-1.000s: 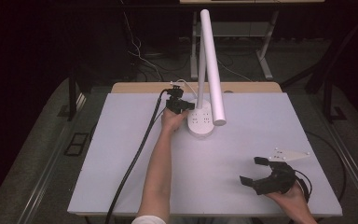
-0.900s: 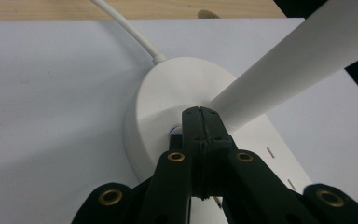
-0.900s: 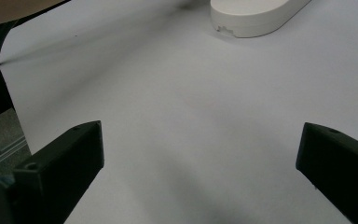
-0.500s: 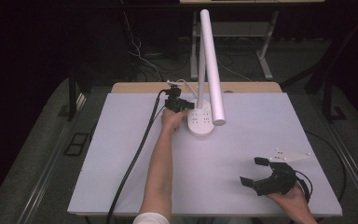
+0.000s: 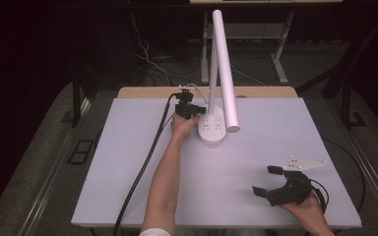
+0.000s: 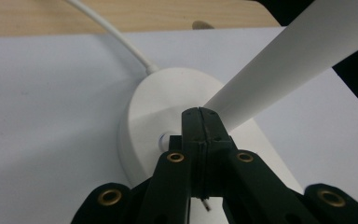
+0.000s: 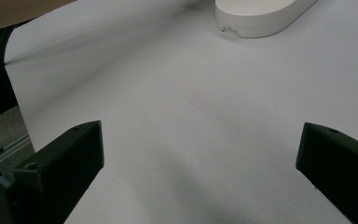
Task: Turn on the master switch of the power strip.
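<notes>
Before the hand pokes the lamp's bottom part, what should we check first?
1. Left gripper jaws shut for poking: ok.
2. Tip over the lamp base, by a small round button: ok.
3. Tip pressing the button: cannot tell.
4. Lamp head out of the way: ok, it slopes above.
5. Right gripper apart, open, holding nothing: ok.
6. Lamp's white cord clear of the jaws: ok.

Lamp base (image 7: 261, 18) — cut off, top edge

The white table (image 5: 128, 187) carries 1 white lamp base (image 5: 212, 129), standing near its far edge.
</notes>
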The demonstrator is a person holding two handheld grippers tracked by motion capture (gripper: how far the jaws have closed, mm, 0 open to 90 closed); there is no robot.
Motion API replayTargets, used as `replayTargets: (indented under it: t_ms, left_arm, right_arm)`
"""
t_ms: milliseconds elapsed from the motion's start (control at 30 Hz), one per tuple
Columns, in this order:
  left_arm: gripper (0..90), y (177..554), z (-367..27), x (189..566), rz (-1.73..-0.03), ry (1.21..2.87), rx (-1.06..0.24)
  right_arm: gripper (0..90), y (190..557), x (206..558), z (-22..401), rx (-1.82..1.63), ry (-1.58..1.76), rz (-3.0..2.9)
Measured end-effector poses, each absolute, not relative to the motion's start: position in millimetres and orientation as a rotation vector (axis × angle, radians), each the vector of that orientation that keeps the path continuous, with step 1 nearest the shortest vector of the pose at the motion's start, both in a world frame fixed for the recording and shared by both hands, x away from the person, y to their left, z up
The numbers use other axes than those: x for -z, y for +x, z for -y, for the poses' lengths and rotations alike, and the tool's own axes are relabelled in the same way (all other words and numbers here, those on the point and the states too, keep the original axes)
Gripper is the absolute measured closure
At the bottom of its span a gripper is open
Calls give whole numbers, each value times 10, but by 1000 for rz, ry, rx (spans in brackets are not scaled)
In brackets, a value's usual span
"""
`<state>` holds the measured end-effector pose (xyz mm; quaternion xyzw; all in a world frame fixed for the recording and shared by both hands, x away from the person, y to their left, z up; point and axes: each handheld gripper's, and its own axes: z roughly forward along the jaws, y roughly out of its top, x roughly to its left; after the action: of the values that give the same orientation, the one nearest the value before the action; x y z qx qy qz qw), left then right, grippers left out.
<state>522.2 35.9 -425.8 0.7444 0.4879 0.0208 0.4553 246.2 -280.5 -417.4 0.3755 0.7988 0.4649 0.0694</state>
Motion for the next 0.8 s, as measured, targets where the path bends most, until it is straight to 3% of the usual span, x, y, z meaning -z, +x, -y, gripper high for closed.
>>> replayTargets:
  t_ms: [800]
  left_arm:
    - [880,4917,-820,3818,-1112,1801,-143]
  right_arm:
    - [3,2464,4175,2803,-1402,1130,-2402]
